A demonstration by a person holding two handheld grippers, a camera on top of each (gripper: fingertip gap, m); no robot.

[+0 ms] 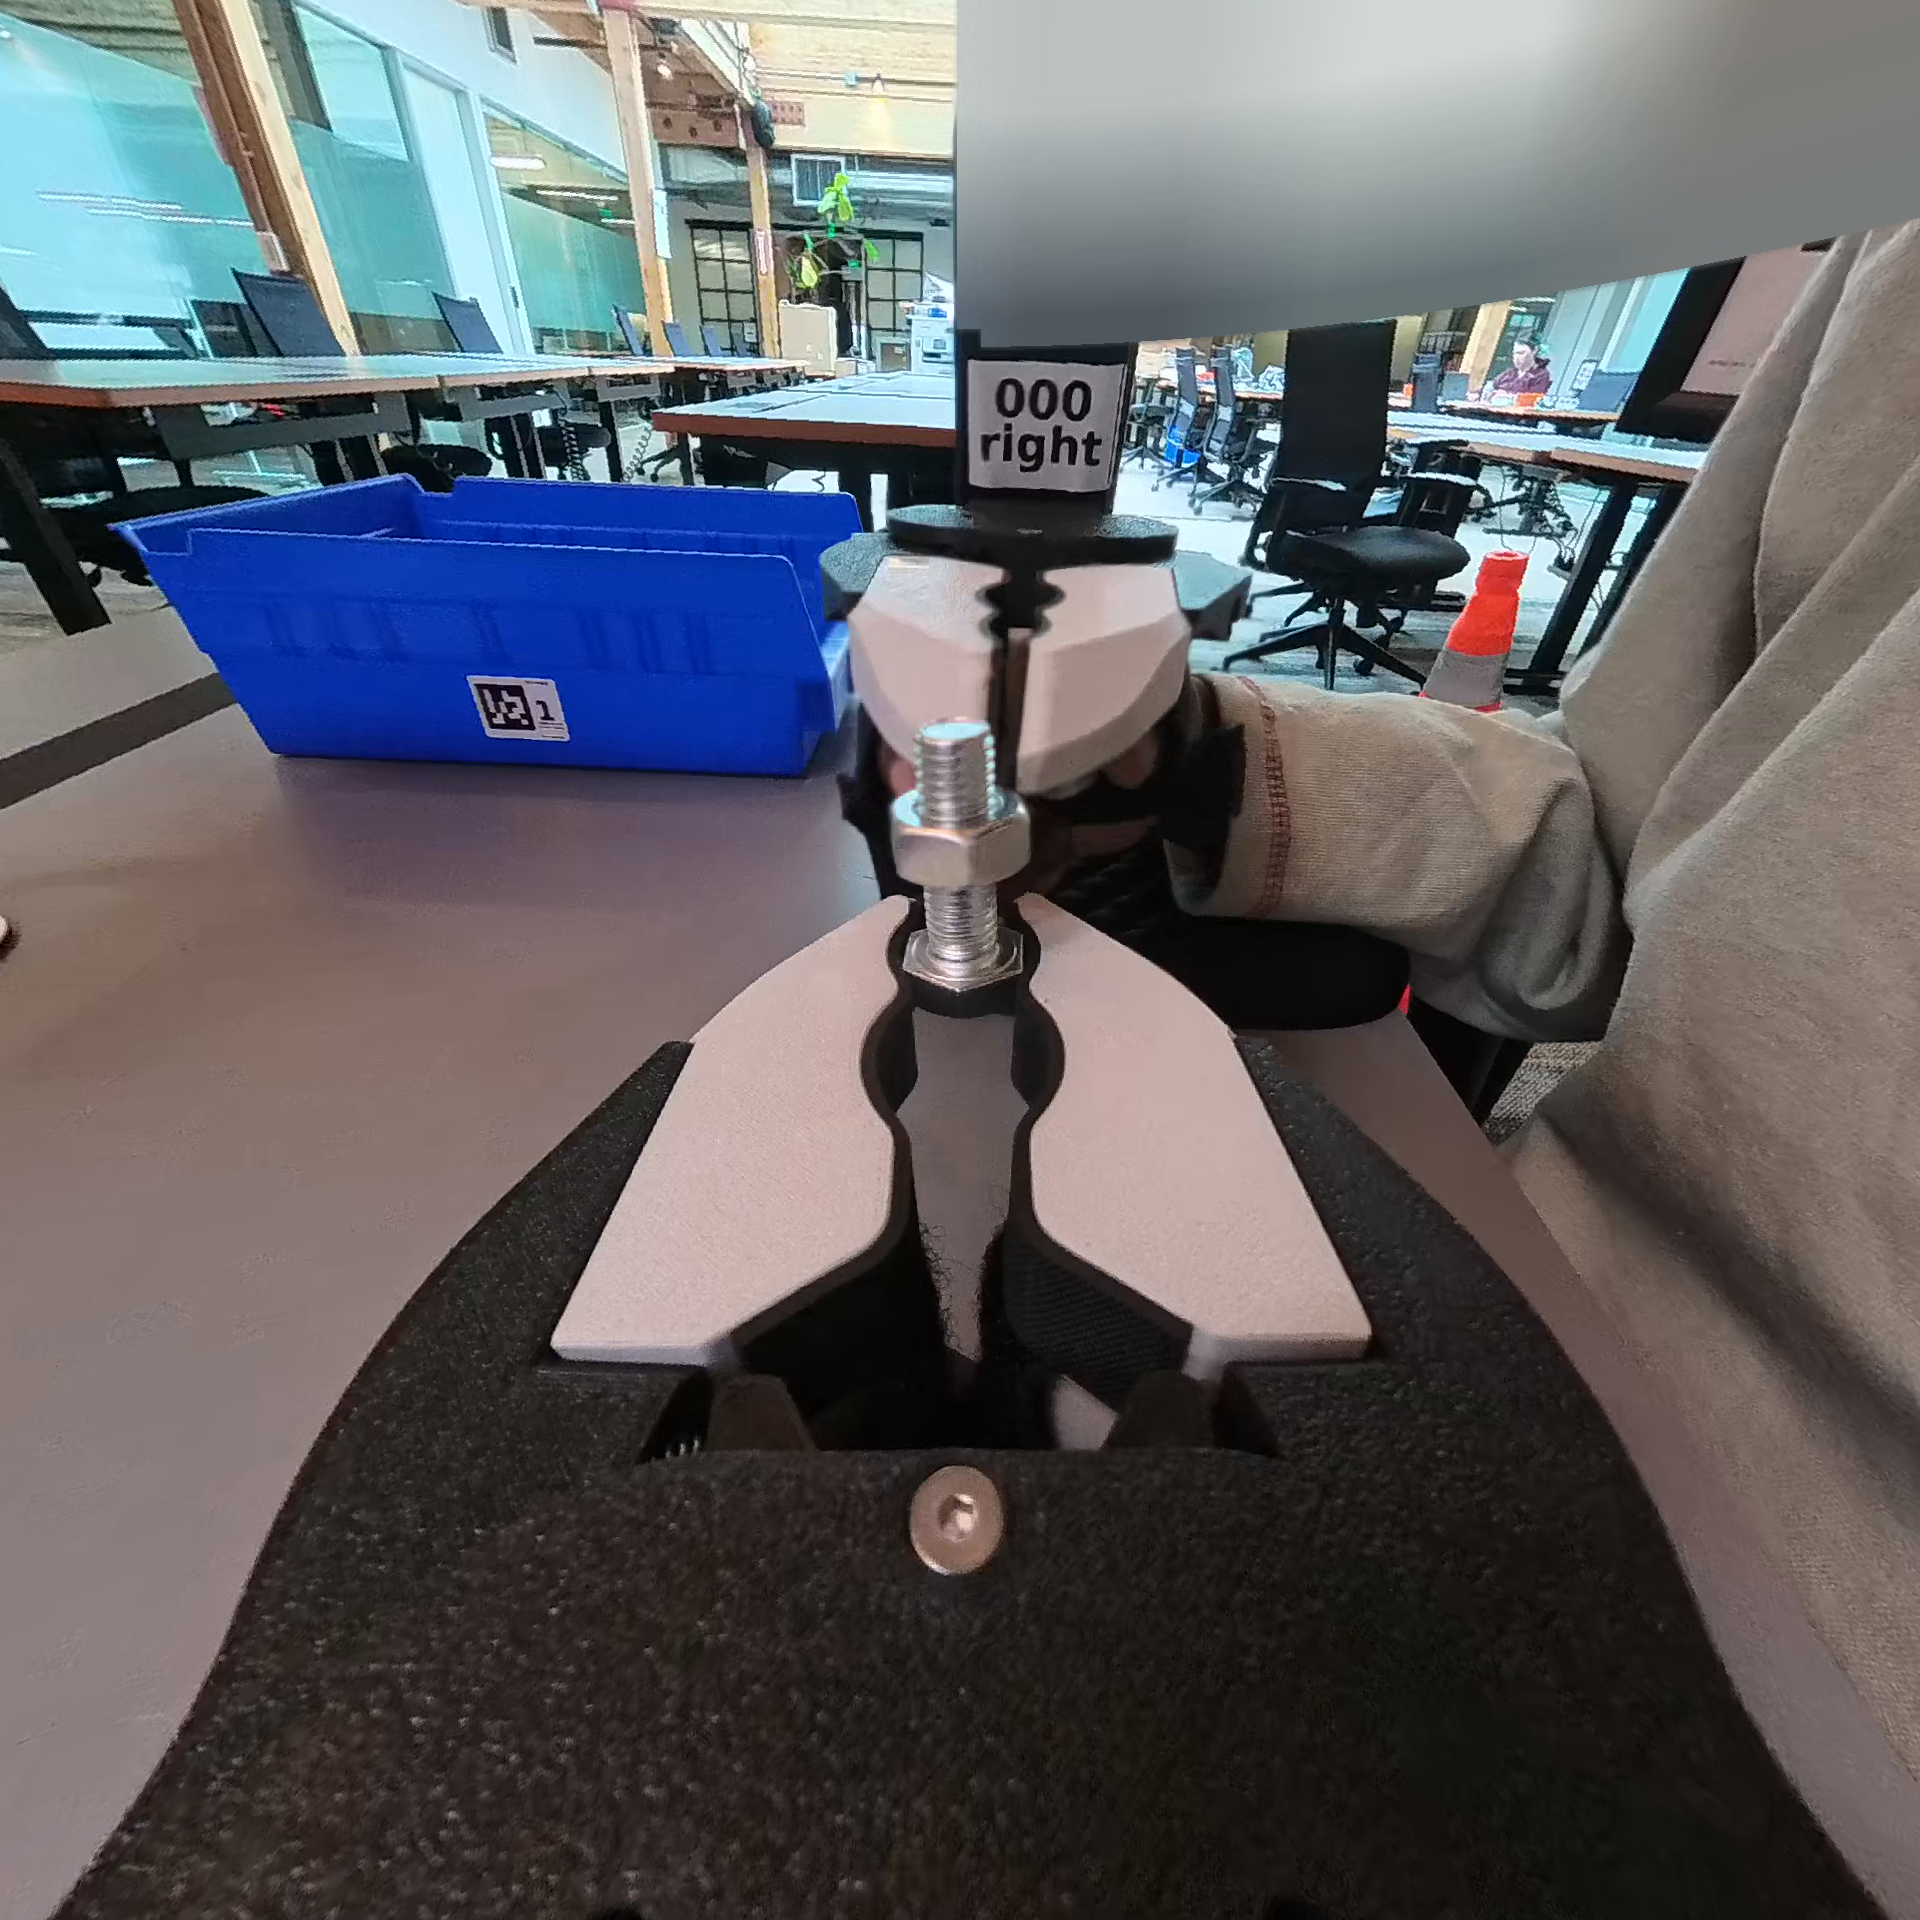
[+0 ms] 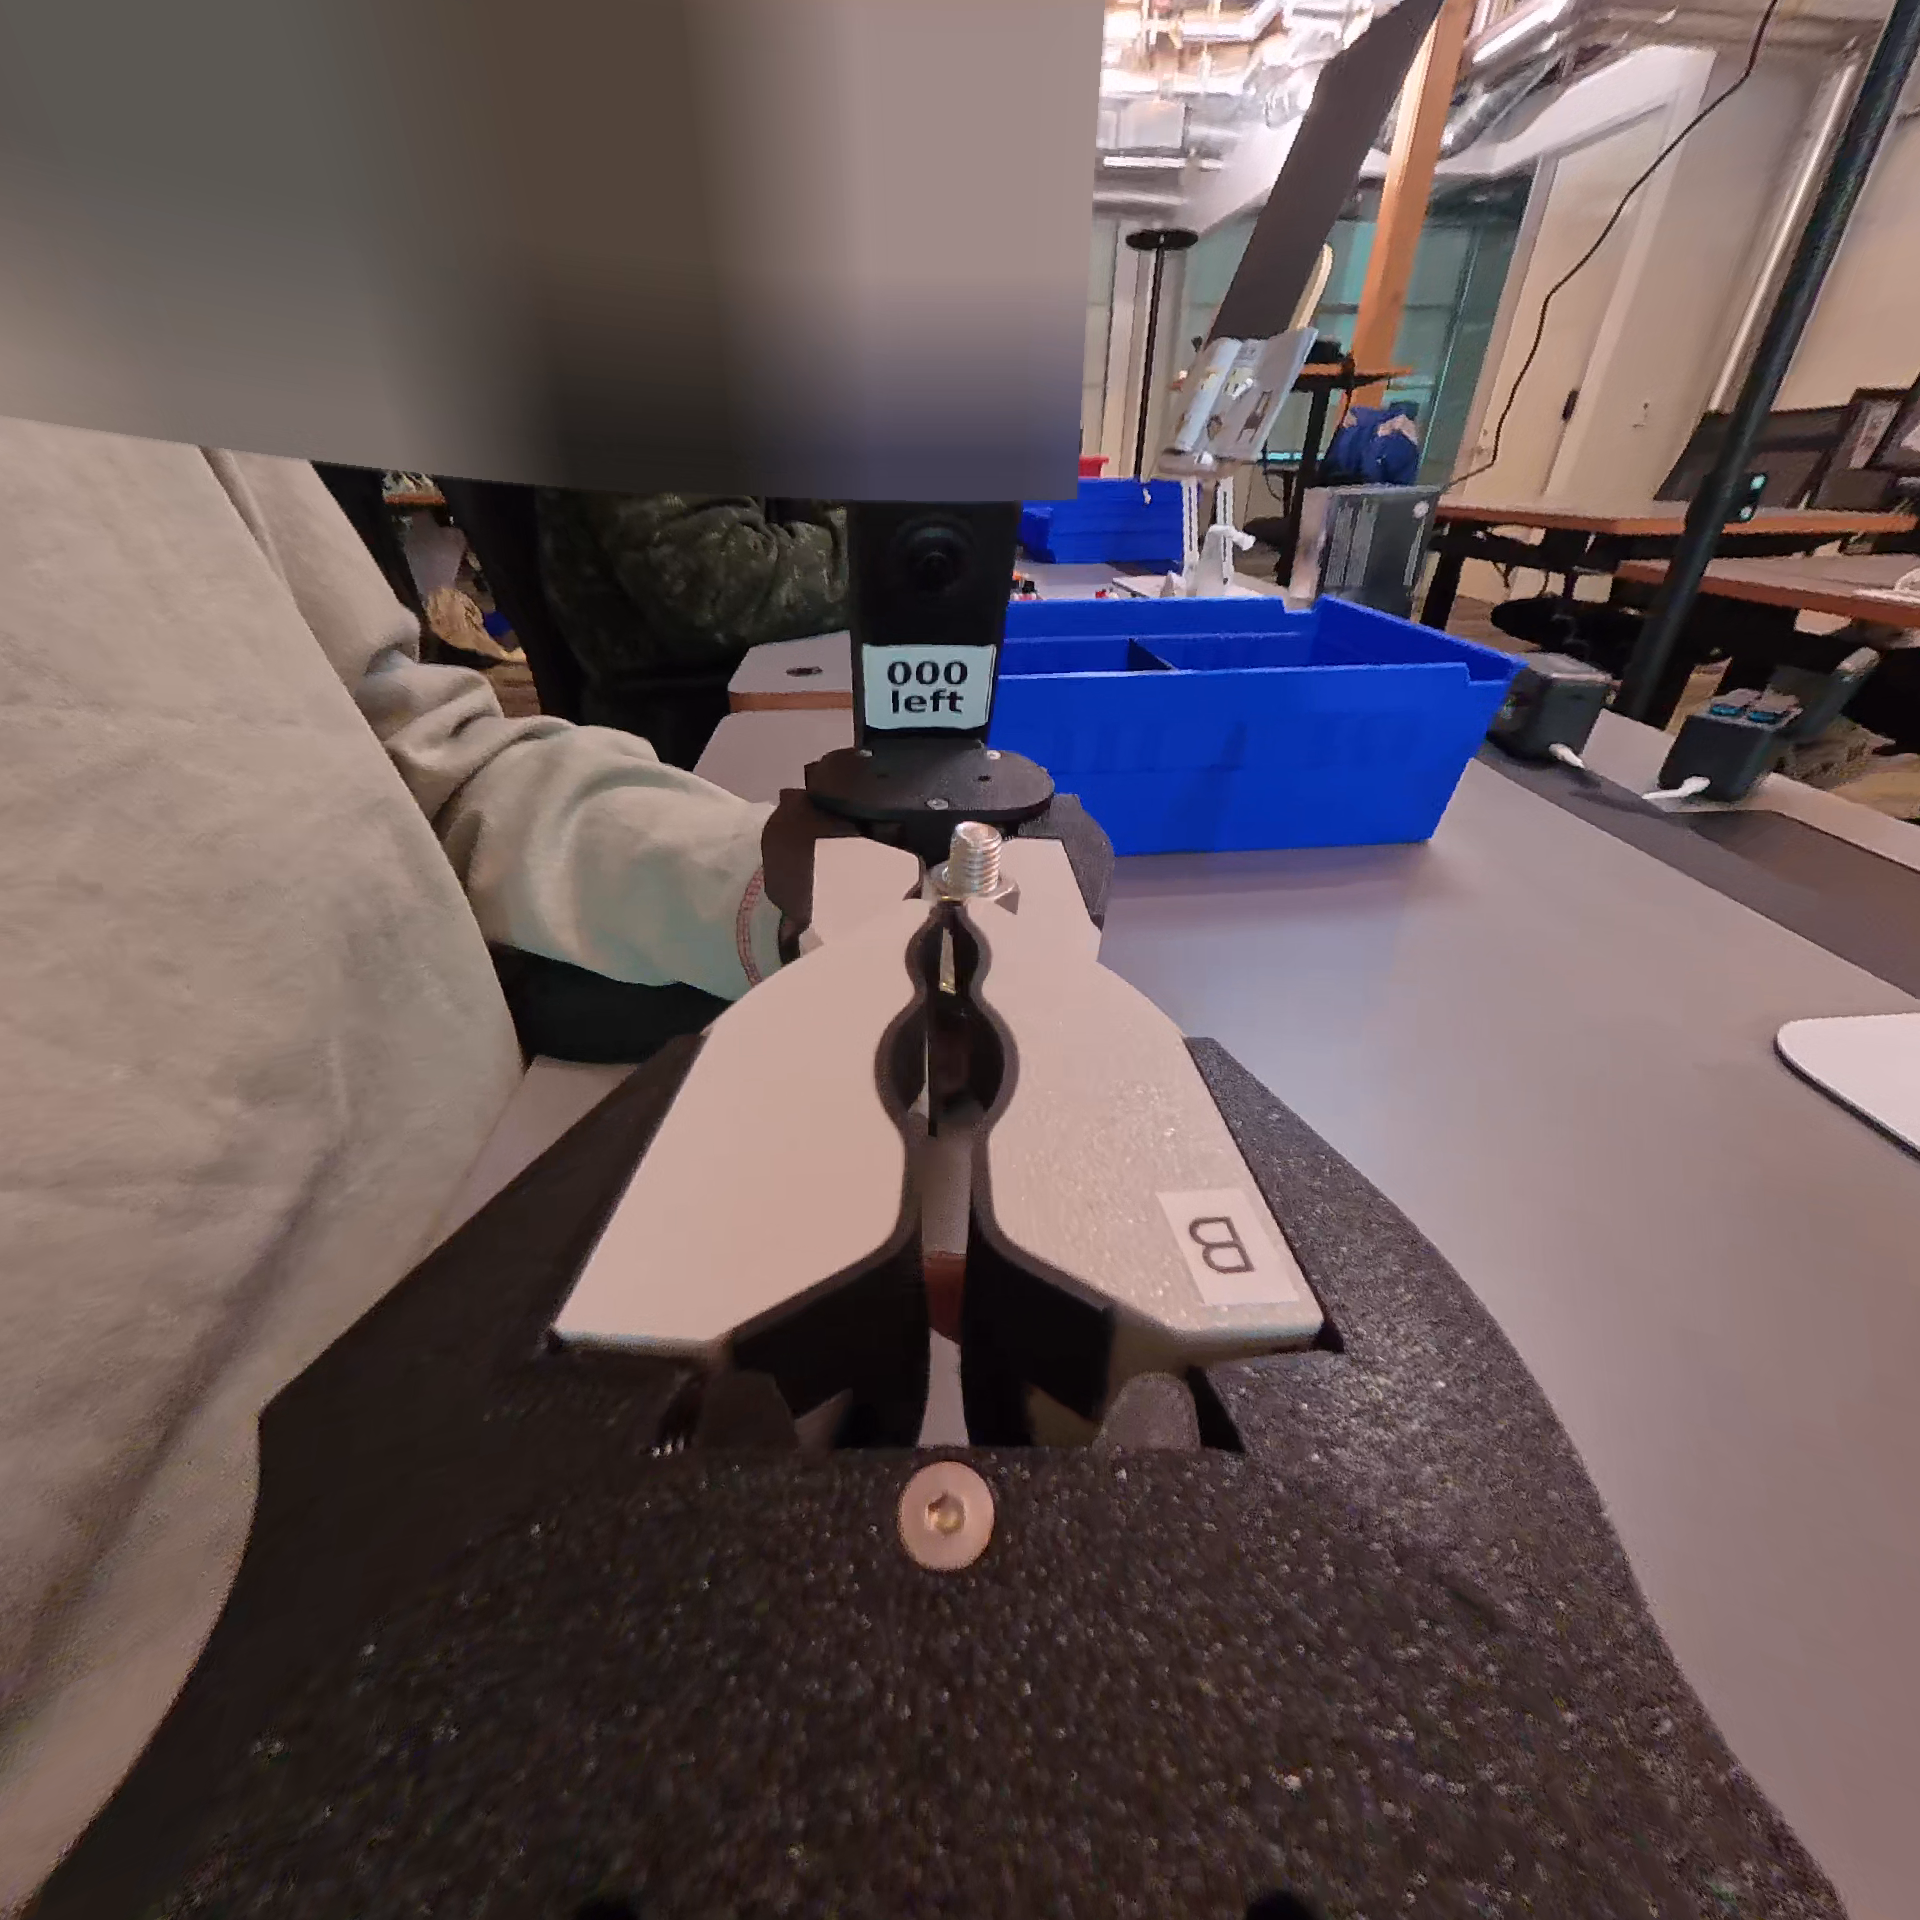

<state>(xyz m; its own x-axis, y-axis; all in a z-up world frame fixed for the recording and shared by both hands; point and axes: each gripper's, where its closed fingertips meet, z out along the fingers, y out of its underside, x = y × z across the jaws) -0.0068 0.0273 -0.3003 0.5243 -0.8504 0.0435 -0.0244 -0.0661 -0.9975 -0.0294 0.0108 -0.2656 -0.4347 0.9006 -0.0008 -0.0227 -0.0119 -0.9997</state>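
The left gripper [image 1: 964,961] is pinching the hexagonal head of a silver bolt [image 1: 957,831], its two pale fingers [image 1: 800,1039] pressing on the head from either side, so that the threaded shank is standing upright out of the fingertips. A silver hex nut [image 1: 961,836] is sitting partway down the thread, apart from the head, with bare thread showing above and below it. The right gripper [image 1: 1010,665] is facing the left one from twelve o'clock, just behind the top of the bolt, its fingers pressed together with only a thin dark seam between them and nothing visible in their grasp. In the right wrist view the right gripper's tips [image 2: 951,914] are meeting just below the nut [image 2: 971,885], with the bolt end [image 2: 975,844] rising beyond them at twelve o'clock; whether the tips are touching the nut cannot be told. A person's sleeves in pale grey-green fabric [image 1: 1403,831] are reaching in behind each gripper. On the grey table [image 1: 364,987] a blue plastic bin [image 1: 499,623] bearing a square printed sticker is standing at ten o'clock of the left gripper, well apart from it. An orange traffic cone [image 1: 1486,634] is standing on the floor at two o'clock.
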